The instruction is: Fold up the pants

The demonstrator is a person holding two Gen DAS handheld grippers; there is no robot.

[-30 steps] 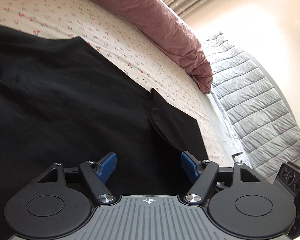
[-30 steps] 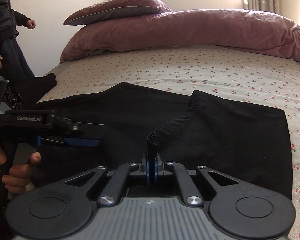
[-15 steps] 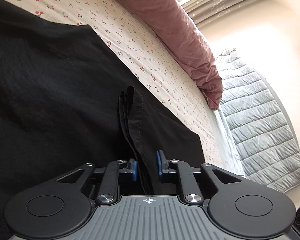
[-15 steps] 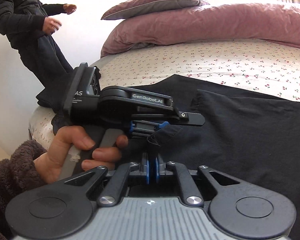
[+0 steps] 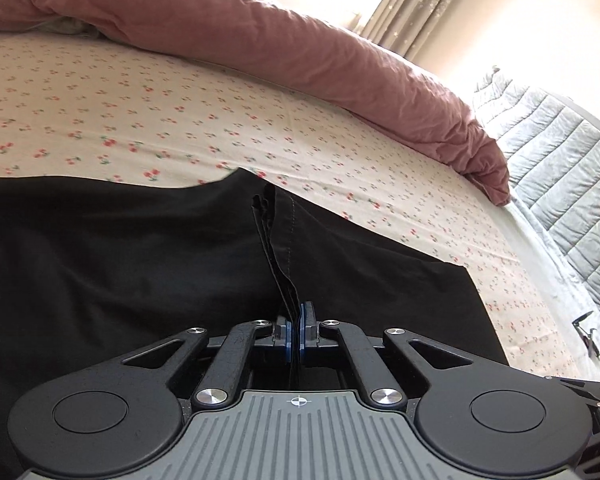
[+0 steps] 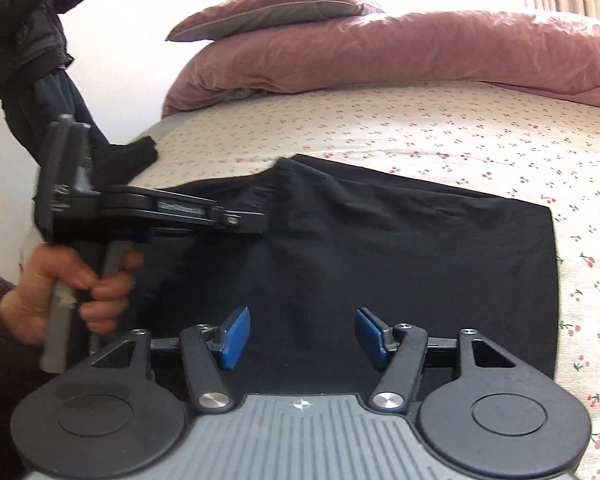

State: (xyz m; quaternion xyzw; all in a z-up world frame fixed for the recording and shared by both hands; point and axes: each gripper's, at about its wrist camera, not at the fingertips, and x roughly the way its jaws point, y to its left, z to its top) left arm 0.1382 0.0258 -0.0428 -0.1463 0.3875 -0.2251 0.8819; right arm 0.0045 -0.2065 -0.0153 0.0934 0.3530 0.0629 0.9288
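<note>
Black pants (image 5: 120, 248) lie spread on the cherry-print bed sheet (image 5: 140, 112). My left gripper (image 5: 296, 334) is shut on a raised fold of the pants' edge, which stands up in a thin ridge ahead of its blue pads. In the right wrist view the same left gripper (image 6: 256, 222) reaches in from the left, gripped by a hand, pinching that edge above the pants (image 6: 400, 248). My right gripper (image 6: 300, 334) hovers over the black cloth, its jaws opening, with nothing between the blue pads.
A mauve duvet (image 5: 300, 52) and pillow (image 6: 276, 8) lie along the far side of the bed. A grey quilted cover (image 5: 560, 152) hangs at the right. A person in a dark jacket (image 6: 24, 32) stands beside the bed's left edge.
The left gripper closed on the pants' edge and lifted it. The right gripper, shut on that same edge before, has let go and spread its fingers.
</note>
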